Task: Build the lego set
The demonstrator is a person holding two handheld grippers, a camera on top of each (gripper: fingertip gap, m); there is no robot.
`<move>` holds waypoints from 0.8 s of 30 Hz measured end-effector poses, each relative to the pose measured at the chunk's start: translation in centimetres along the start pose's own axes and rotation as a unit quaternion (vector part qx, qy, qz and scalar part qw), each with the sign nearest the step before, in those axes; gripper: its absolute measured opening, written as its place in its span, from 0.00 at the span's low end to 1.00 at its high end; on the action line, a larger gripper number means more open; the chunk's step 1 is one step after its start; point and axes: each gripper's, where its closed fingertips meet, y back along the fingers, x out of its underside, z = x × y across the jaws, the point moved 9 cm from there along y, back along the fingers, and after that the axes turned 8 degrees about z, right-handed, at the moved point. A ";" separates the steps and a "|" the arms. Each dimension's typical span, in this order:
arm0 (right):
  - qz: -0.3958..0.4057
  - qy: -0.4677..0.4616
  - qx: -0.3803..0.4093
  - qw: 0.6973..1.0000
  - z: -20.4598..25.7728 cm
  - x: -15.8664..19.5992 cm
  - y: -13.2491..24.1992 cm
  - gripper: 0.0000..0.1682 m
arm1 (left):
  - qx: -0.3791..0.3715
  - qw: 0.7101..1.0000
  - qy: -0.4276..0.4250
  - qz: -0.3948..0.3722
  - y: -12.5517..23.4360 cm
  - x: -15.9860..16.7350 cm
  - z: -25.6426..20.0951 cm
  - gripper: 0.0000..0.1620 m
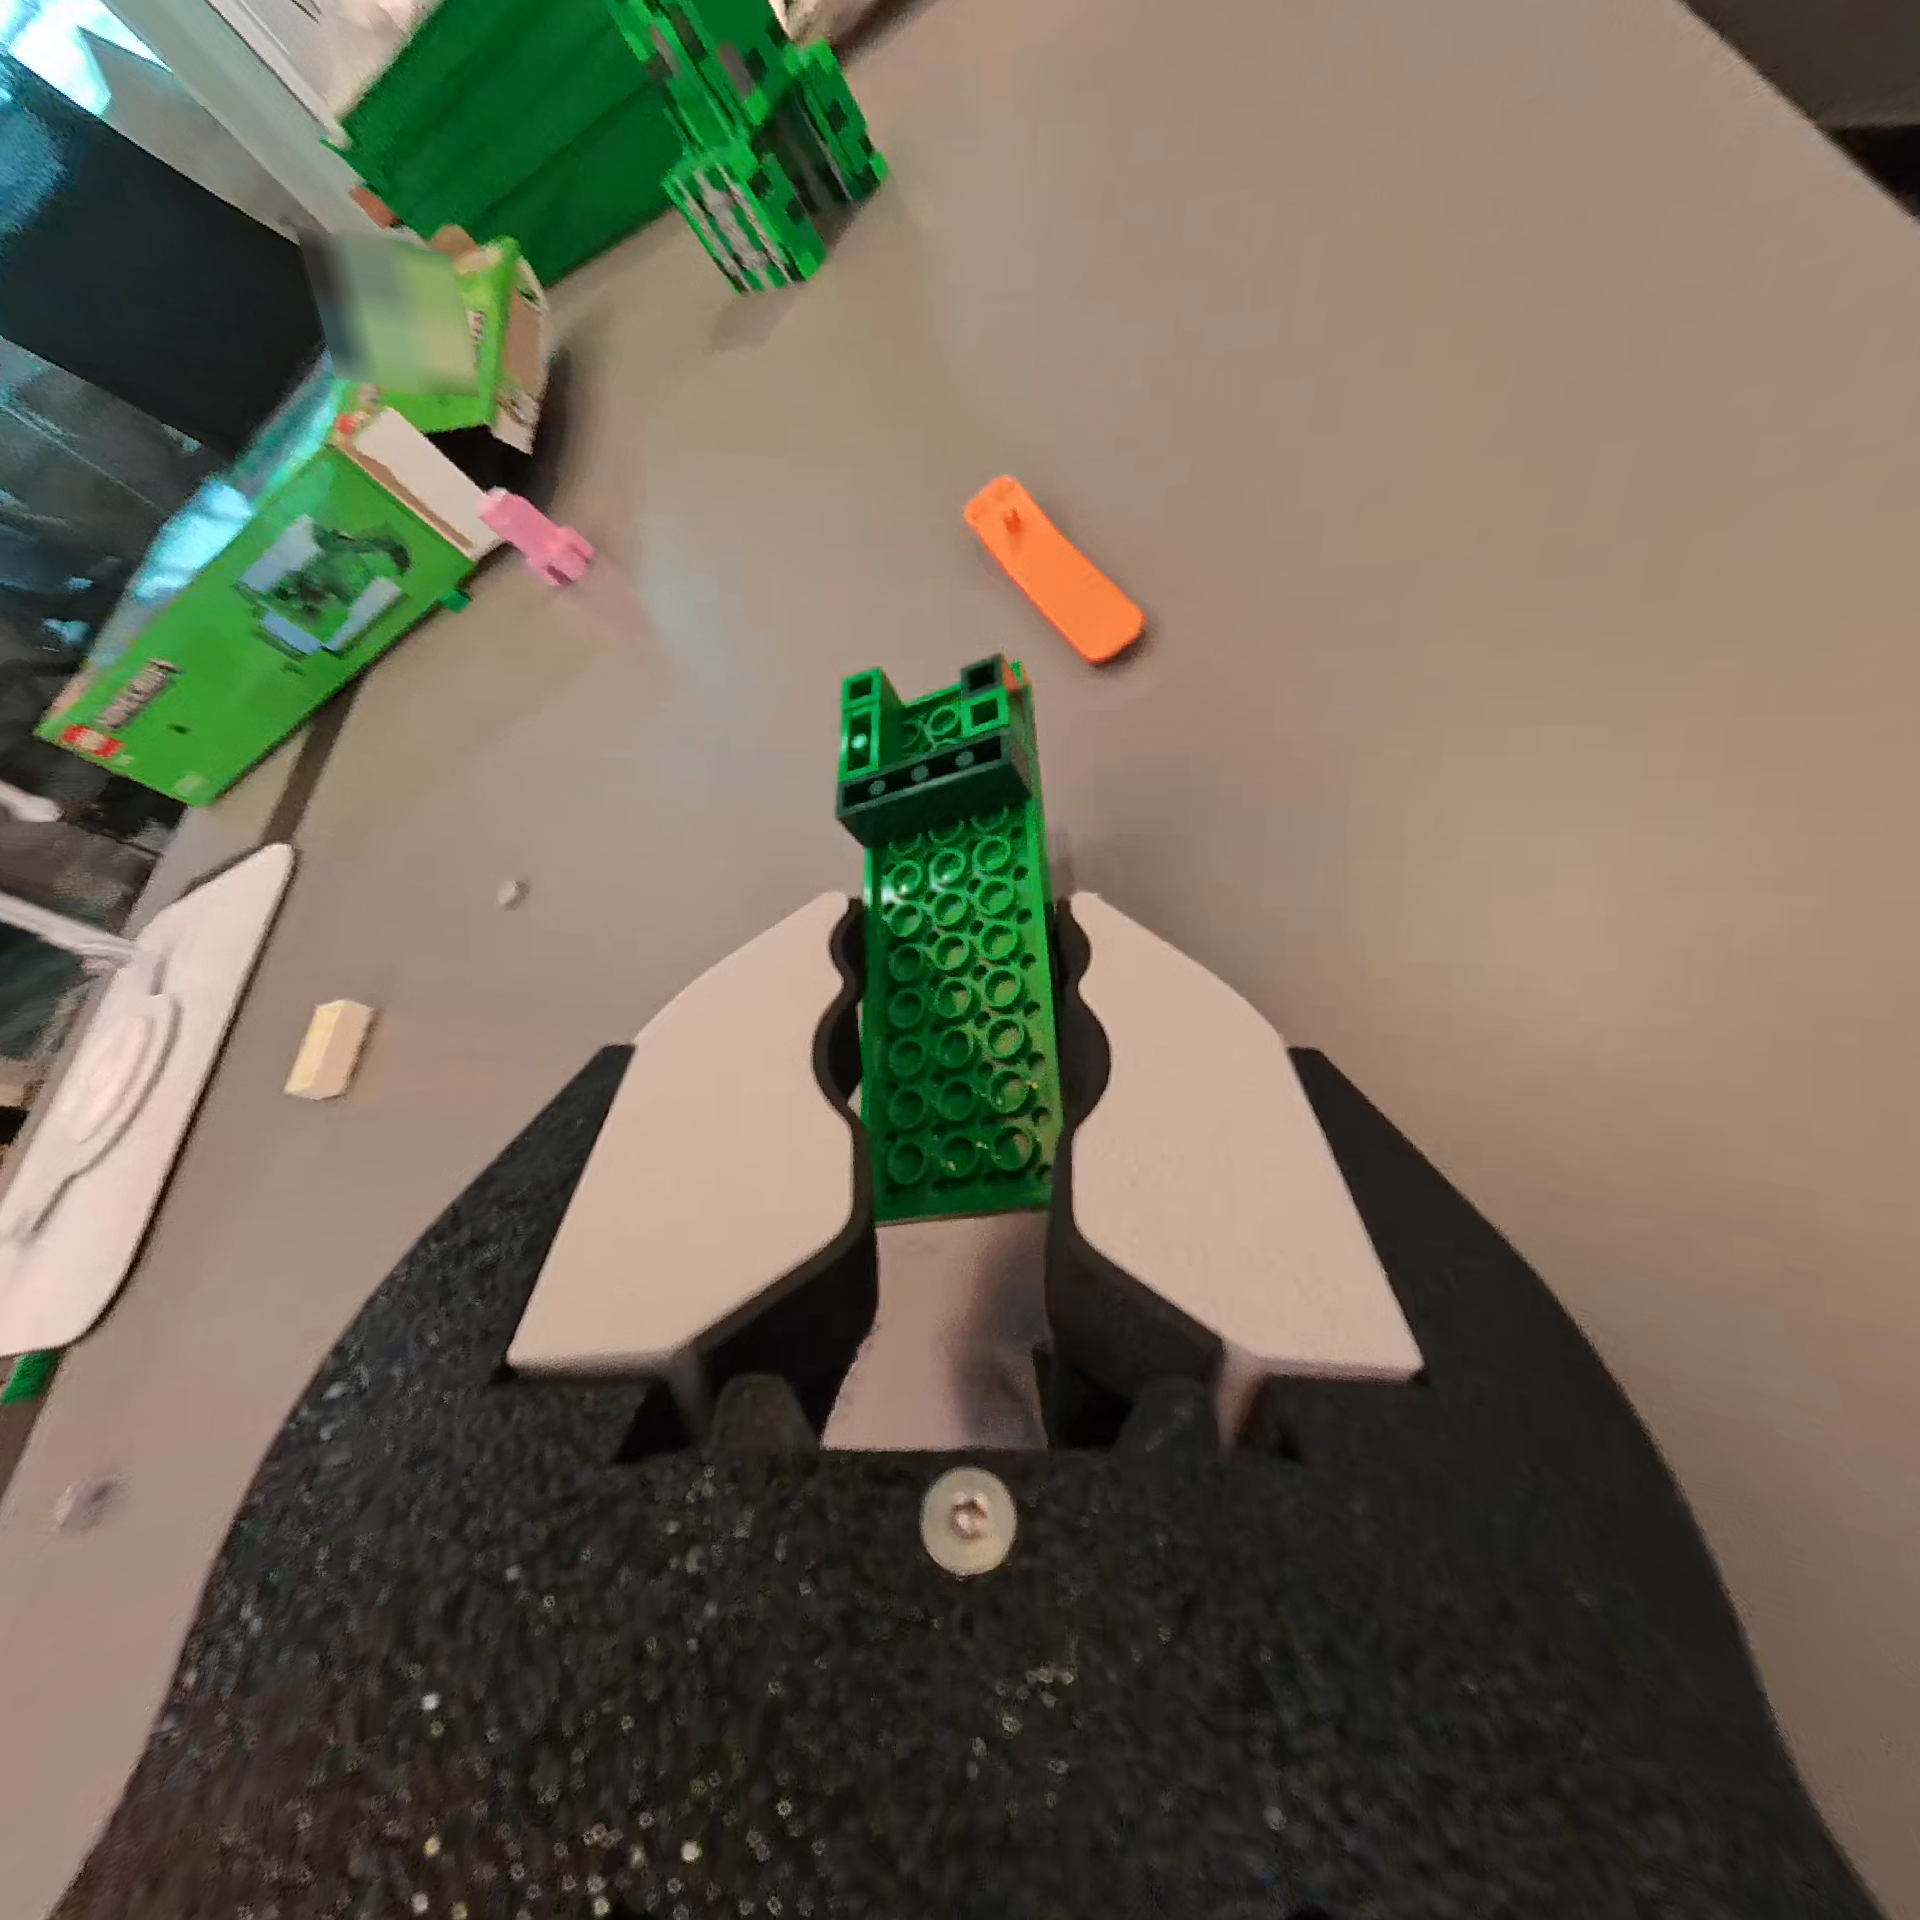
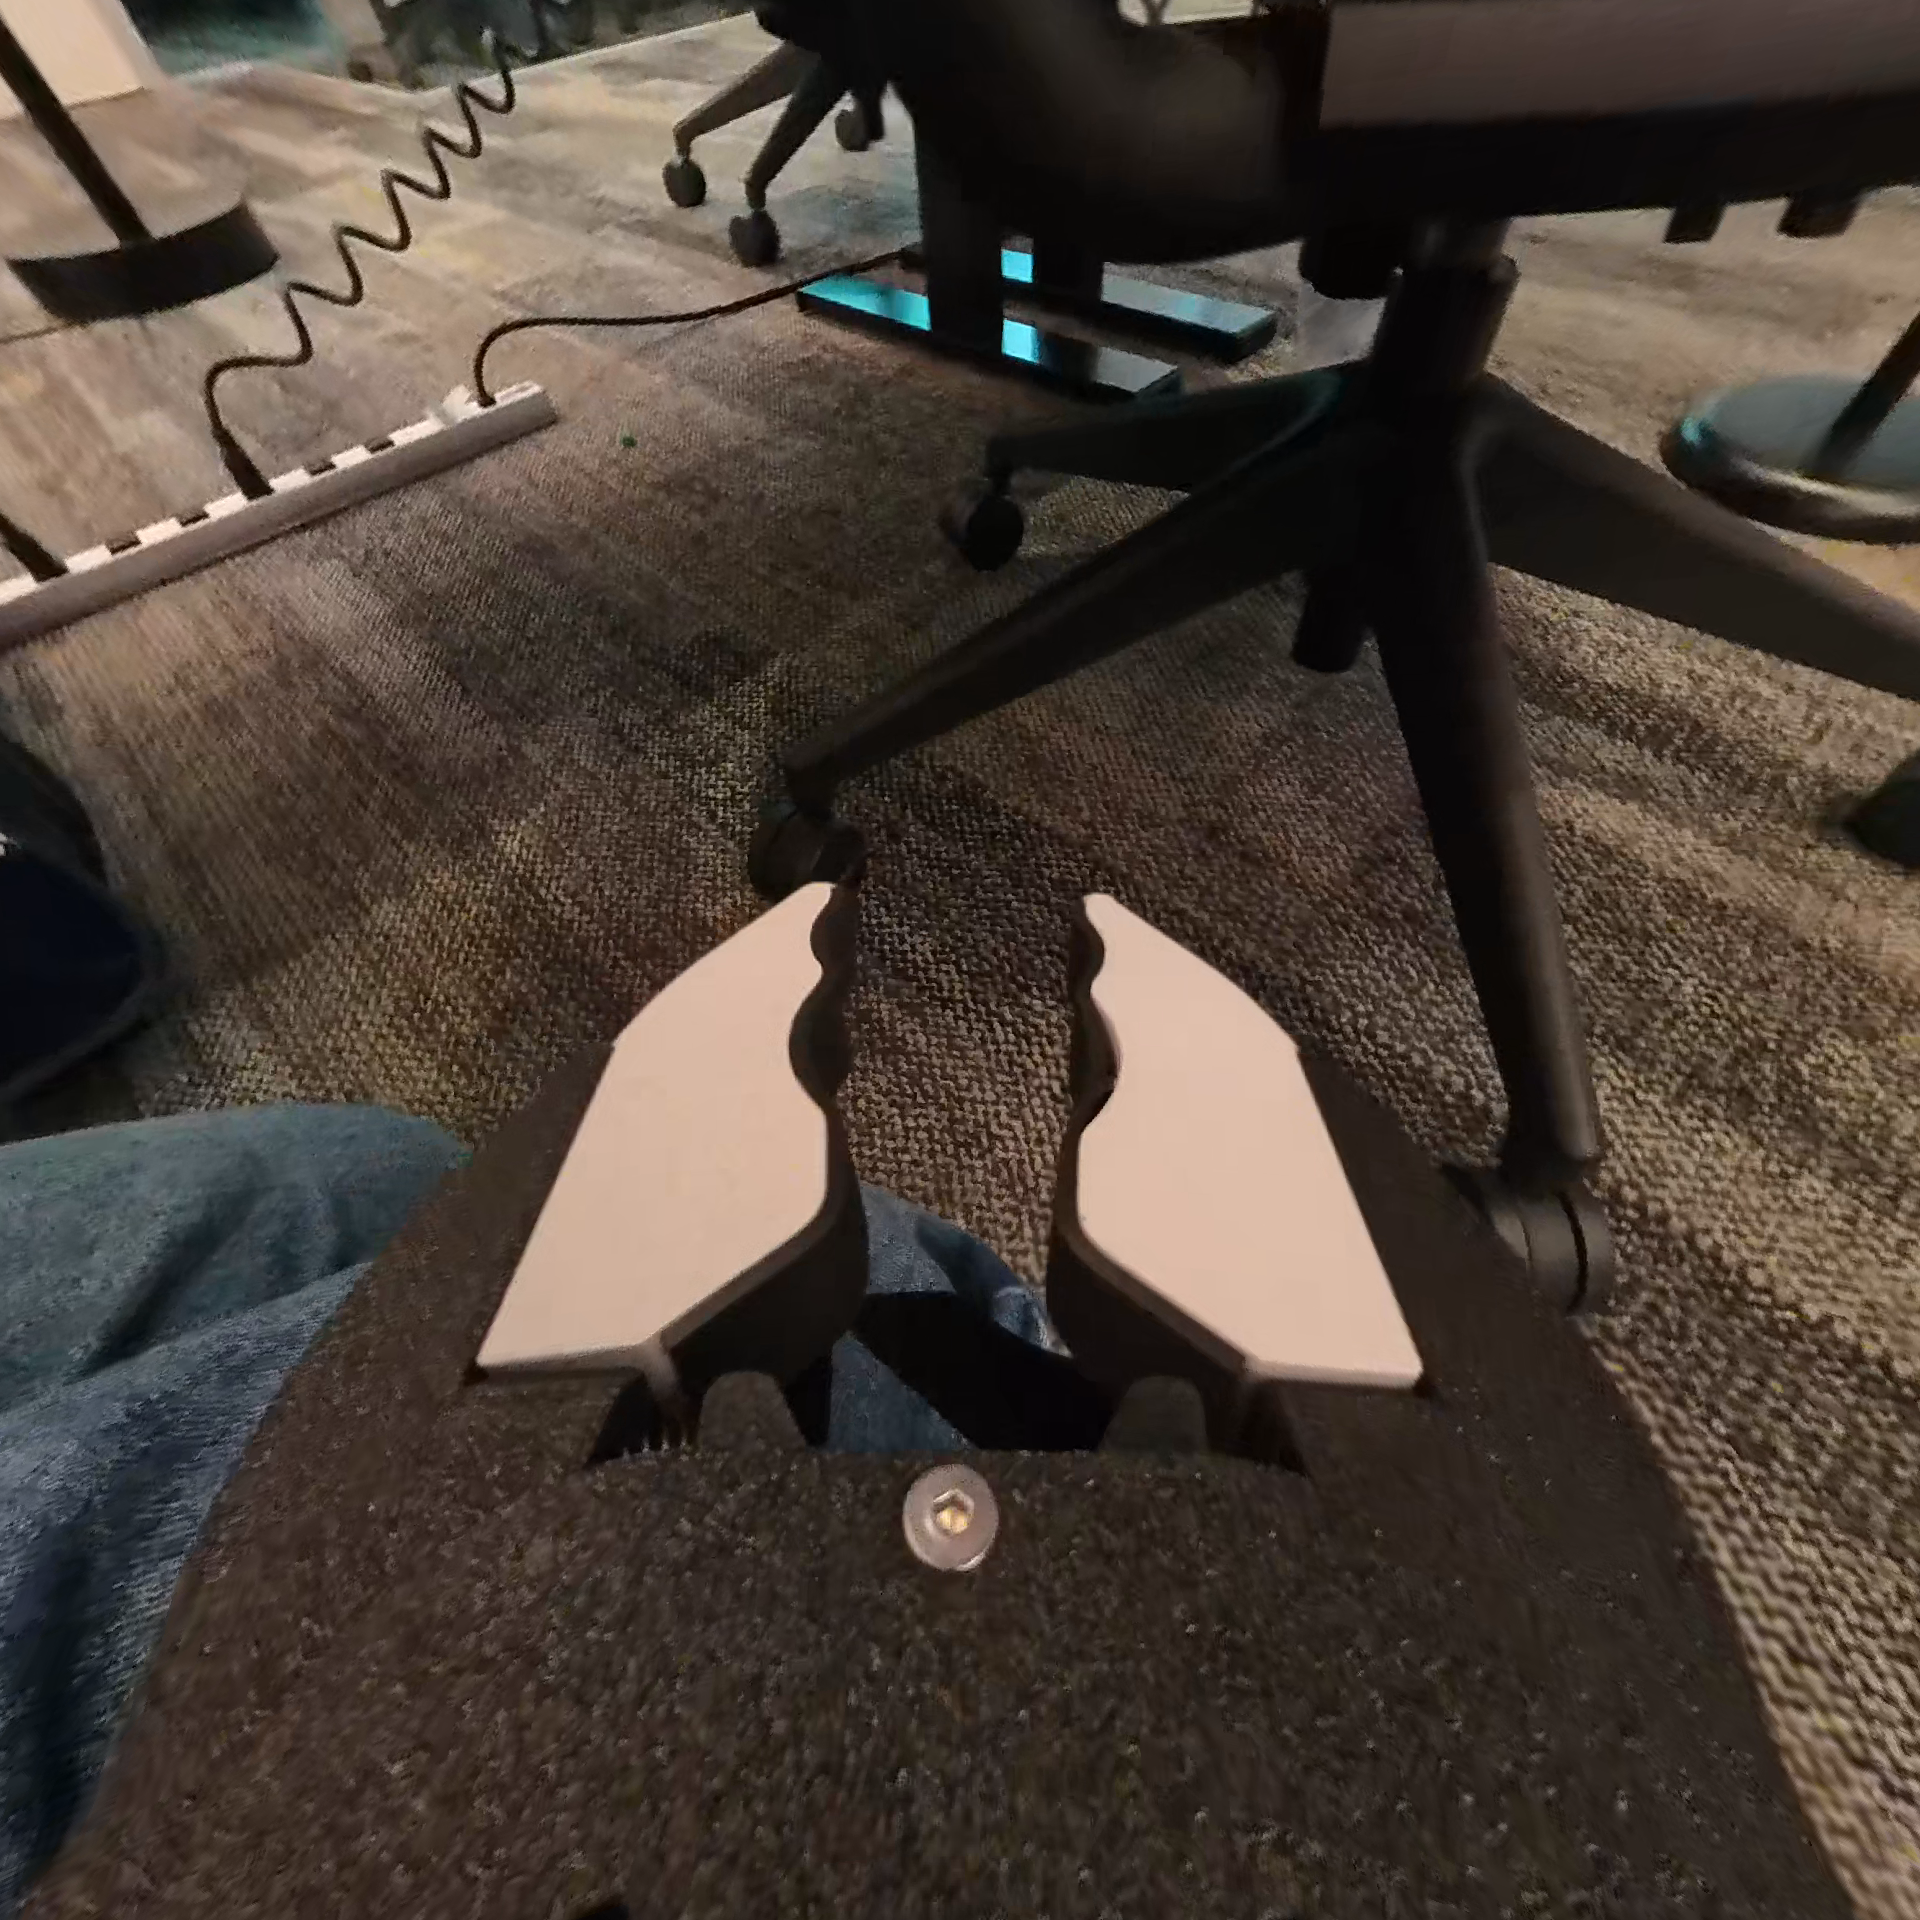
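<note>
My left gripper [image 1: 958,914] is shut on a green Lego plate assembly [image 1: 961,1029], seen from its underside, with dark green and green bricks at its far end [image 1: 930,743]. It is held above the grey table [image 1: 1455,727]. An orange brick separator [image 1: 1055,569] lies on the table beyond it. A built green blocky Lego figure [image 1: 774,177] stands at the far end. My right gripper [image 2: 961,914] is open and empty, held below the table over the carpet [image 2: 468,779], beside a person's leg in blue jeans [image 2: 156,1299].
Green Lego boxes [image 1: 270,613] lie at the table's left edge, with a pink piece [image 1: 540,535] beside them. A tan brick [image 1: 330,1049], a small grey piece [image 1: 509,891] and a white sheet [image 1: 114,1091] lie at left. An office chair base [image 2: 1434,582] and a power strip [image 2: 281,499] stand on the floor. The orange brick separator [image 1: 1055,569] is about 10 cm from my left fingertips.
</note>
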 end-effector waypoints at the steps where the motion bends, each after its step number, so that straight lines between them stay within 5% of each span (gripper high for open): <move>1: 0.001 0.004 -0.002 1.000 0.0 -0.1 -0.1 0.23 | 0.012 1.000 -0.004 0.012 -0.2 0.0 -0.1 0.21; 14: -0.017 0.043 0.112 0.993 -4.2 -2.4 3.4 0.21 | 0.059 0.996 0.053 0.042 -0.6 -0.2 0.0 0.21; 24: -0.028 -0.032 0.242 0.969 -9.2 0.9 8.3 0.19 | 0.063 0.994 0.074 0.052 -0.7 -0.1 0.2 0.21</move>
